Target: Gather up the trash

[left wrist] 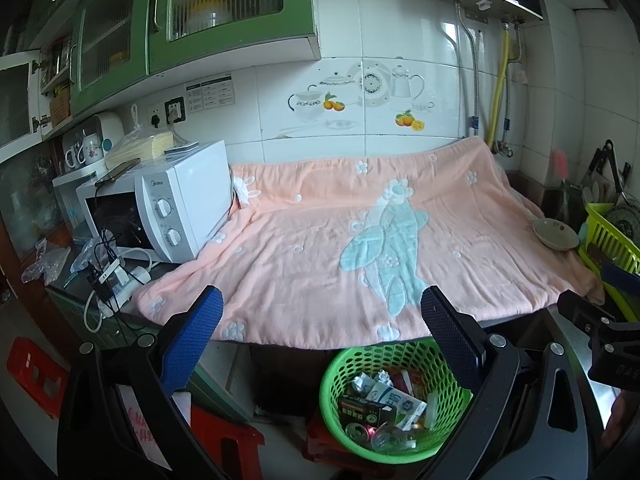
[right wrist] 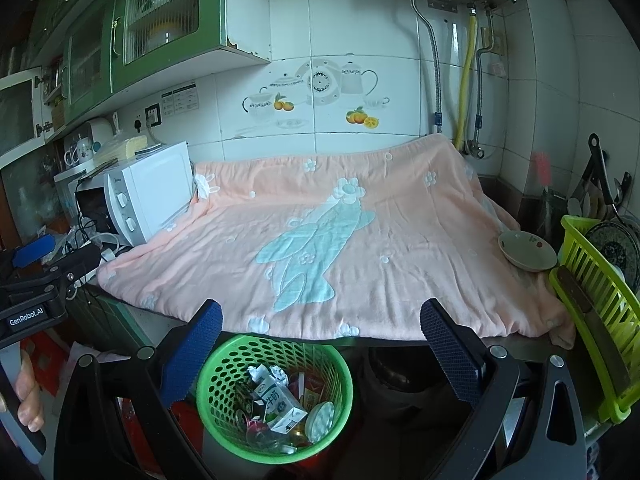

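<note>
A green plastic basket stands on the floor below the counter edge and holds trash: a milk carton, a dark box, crumpled paper and cans. It also shows in the right wrist view with the milk carton inside. My left gripper is open and empty, above the basket and in front of the counter. My right gripper is open and empty, also above the basket. A pink blanket covers the counter.
A white microwave stands at the blanket's left with cables and plugs beside it. A bowl rests on the blanket's right end. A yellow-green dish rack stands at the far right. Red stools are on the floor.
</note>
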Tool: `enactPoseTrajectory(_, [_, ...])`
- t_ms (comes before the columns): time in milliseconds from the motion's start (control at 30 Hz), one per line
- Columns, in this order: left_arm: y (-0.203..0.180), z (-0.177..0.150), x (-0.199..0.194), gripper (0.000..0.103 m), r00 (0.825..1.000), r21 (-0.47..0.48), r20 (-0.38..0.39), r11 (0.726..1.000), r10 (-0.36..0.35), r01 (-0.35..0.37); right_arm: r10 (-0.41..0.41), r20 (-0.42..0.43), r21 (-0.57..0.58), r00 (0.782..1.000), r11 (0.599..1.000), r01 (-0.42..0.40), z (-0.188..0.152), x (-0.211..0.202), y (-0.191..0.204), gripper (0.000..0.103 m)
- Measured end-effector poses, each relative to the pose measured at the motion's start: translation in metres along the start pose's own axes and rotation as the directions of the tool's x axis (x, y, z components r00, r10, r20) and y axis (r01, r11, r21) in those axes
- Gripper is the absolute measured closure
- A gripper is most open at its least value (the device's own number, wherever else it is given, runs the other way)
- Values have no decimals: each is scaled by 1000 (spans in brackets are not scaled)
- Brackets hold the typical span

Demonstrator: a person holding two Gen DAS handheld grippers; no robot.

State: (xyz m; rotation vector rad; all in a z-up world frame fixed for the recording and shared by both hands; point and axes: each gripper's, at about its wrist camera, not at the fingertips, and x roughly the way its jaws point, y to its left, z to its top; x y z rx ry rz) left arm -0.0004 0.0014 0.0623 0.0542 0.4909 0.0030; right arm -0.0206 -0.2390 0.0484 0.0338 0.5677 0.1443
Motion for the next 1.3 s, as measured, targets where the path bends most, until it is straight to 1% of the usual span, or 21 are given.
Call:
enactPoseTrajectory(800, [-4,1,-4,5,1000,8,6,1000,-4,4,-1,3,7,1000,1000,1,-1,-2,-2,7])
enactPoseTrajectory(933, [-4,3,-4,5,1000,14,20,1000,18,-18,0,2,6,1000,1000,0,-1,-1,-2,7])
enactPoseTrajectory(1300, [-3,5,-1,5,1000,7,6,1000,-5,5,-4,-6,8,1000,1000,4,-3,1,-3,7])
